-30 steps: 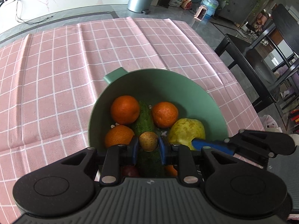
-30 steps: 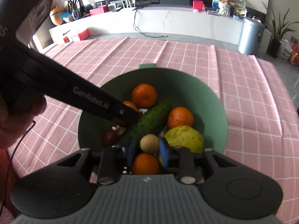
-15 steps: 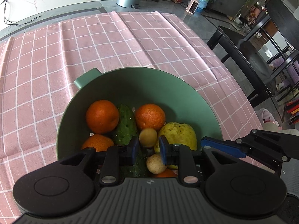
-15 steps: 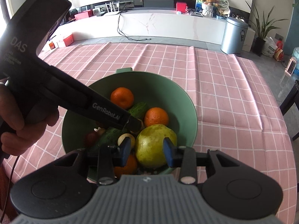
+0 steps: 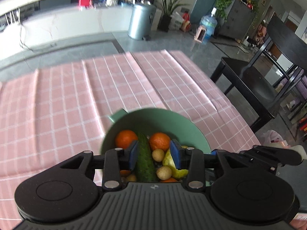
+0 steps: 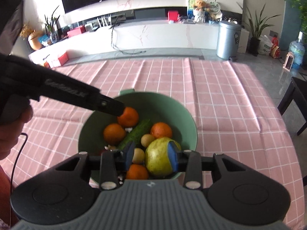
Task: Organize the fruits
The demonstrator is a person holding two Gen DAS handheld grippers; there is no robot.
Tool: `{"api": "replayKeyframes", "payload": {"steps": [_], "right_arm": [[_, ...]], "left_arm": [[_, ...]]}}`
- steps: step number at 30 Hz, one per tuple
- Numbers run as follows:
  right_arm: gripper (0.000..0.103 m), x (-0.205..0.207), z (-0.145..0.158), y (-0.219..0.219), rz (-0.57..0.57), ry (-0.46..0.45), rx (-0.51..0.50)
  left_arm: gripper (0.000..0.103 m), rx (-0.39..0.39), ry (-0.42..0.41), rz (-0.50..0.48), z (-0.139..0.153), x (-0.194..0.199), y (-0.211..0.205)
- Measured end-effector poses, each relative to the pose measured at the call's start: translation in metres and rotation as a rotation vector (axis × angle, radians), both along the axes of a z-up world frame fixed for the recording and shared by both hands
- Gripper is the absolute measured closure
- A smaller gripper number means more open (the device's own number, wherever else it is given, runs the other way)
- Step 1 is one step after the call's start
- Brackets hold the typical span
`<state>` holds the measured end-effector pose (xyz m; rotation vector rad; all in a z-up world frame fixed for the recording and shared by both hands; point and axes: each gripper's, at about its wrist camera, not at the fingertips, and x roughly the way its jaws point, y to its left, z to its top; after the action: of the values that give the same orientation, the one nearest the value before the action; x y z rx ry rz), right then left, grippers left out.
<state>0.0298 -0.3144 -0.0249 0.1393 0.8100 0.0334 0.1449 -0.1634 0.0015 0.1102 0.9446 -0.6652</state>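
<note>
Inside the green bowl (image 6: 189, 126) on the desk lie the fruits: several oranges, a cucumber (image 6: 137, 132), a few small tan round fruits and one large yellow-green pear (image 6: 160, 158). We find the pear at the near side of the bowl, resting against an orange (image 6: 137, 171) and a small tan fruit (image 6: 138, 155).

We judge the pear the heaviest piece, firm but easily bruised, with a smooth skin that may slip. It should be taken across its widest part with modest pressure. The oranges look firm and round and would roll if nudged; the small tan fruits are light and need only a narrow pinch.

The right claw (image 6: 151, 154) is spread wide, hanging over the bowl's near side; one pad overlaps the pear, though we cannot confirm contact. The left claw (image 5: 154, 154) is likewise spread and holds nothing, poised above the cucumber (image 5: 144, 160) and a small fruit (image 5: 158, 154).

The bowl stands on a pink checked cloth (image 6: 230, 99) covering the desk. A bin (image 6: 228, 39) stands on the floor beyond.
</note>
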Motion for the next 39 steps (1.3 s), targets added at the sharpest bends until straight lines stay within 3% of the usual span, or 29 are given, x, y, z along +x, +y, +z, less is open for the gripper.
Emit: {"api": "replayKeyframes", "payload": {"steps": [2,6,8,13,15,18,24,30,32,39], "right_arm": [[0.055,-0.005,0.016,0.005,-0.018,-0.033,-0.01],[0.044,-0.021,0.047,0.015,-0.047,-0.103,-0.007],[0.034,-0.03,0.06,0.021,-0.062,-0.129,-0.001],[0.025,-0.055,0.076,0.038,-0.075,-0.161,0.015],[0.025,-0.065,0.077,0.044,-0.083,-0.166,0.028],[0.02,-0.08,0.075,0.05,-0.095,-0.162,0.047],[0.019,-0.1,0.061,0.056,-0.122,-0.127,0.046],[0.012,-0.109,0.051,0.062,-0.123,-0.099,0.006],[0.007,-0.111,0.048,0.066,-0.113,-0.088,-0.007],[0.006,-0.118,0.04,0.073,-0.116,-0.071,-0.023]], "left_arm": [[0.056,0.043,-0.063,0.023,0.015,-0.01,0.006],[0.055,0.12,-0.189,0.056,0.041,-0.032,0.019],[0.05,0.128,-0.238,0.068,0.053,-0.045,0.028],[0.044,0.147,-0.342,0.082,0.074,-0.08,0.043],[0.037,0.158,-0.368,0.083,0.077,-0.092,0.047],[0.035,0.166,-0.376,0.077,0.075,-0.106,0.05],[0.031,0.168,-0.38,0.108,0.062,-0.119,0.057],[0.025,0.199,-0.391,0.142,0.049,-0.13,0.066],[0.023,0.198,-0.378,0.15,0.045,-0.132,0.07],[0.021,0.213,-0.301,0.175,0.028,-0.136,0.085]]}}
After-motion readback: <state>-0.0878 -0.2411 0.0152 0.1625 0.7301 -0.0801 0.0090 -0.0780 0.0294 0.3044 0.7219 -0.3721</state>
